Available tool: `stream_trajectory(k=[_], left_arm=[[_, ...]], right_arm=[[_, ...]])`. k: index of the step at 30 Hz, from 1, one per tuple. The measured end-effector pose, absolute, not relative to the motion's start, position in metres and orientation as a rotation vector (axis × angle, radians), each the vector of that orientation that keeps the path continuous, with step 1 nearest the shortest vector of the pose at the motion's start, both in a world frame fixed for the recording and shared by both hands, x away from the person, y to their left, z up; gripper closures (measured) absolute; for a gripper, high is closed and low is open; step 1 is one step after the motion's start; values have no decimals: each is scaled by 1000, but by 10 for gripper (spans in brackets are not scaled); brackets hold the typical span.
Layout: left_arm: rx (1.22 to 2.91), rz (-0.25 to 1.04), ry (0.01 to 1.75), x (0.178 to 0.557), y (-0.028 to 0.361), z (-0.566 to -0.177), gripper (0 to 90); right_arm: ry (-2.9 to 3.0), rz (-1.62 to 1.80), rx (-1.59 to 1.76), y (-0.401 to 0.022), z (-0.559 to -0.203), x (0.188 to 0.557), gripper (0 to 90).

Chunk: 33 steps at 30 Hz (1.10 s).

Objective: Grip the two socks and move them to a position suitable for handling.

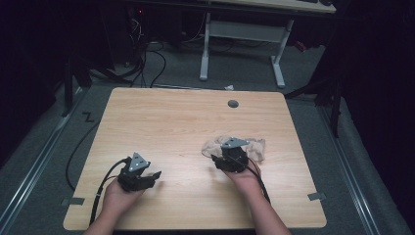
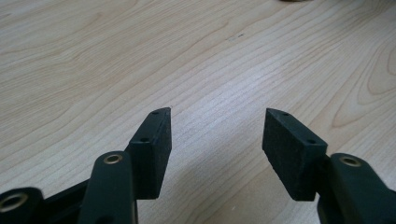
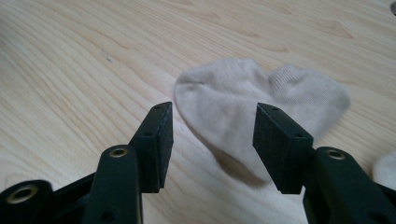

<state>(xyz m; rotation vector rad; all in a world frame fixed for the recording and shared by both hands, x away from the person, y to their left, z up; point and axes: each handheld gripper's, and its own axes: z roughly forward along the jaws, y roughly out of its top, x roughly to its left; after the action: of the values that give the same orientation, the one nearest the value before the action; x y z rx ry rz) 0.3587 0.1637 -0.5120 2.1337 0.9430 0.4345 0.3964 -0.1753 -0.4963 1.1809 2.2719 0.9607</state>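
A beige sock (image 1: 256, 147) lies crumpled on the wooden table (image 1: 171, 122), right of centre. My right gripper (image 1: 230, 155) hovers at its near edge, held in the person's right hand. In the right gripper view the gripper (image 3: 212, 121) is open, the sock (image 3: 224, 93) lies just beyond and below the jaws, and the pads do not touch it. A second bit of pale fabric (image 3: 385, 170) shows at the lower right. My left gripper (image 1: 149, 176) rests low near the table's front left. It stands open (image 2: 217, 126) over bare wood (image 2: 140, 56).
A grey round grommet (image 1: 233, 104) sits in the tabletop near the far edge. Tape marks (image 1: 316, 196) sit at the front corners. Beyond the table stand a white desk frame (image 1: 204, 54) and floor cables (image 1: 147, 63). Dark surroundings flank both sides.
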Motion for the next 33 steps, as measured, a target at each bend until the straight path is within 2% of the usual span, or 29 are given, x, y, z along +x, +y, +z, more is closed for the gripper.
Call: stream_trajectory(k=[14, 22, 27, 33], left_arm=[[2112, 433, 947, 358, 165, -510, 429], [2117, 431, 944, 358, 164, -511, 429], [2121, 427, 942, 358, 164, -511, 429], [2124, 426, 938, 358, 163, -512, 430]], right_arm=[[2340, 903, 1193, -145, -501, 433, 496], [2338, 828, 1264, -144, -513, 443, 515], [2350, 825, 1290, -146, -518, 445, 624], [2350, 801, 1245, -146, -518, 443, 838]])
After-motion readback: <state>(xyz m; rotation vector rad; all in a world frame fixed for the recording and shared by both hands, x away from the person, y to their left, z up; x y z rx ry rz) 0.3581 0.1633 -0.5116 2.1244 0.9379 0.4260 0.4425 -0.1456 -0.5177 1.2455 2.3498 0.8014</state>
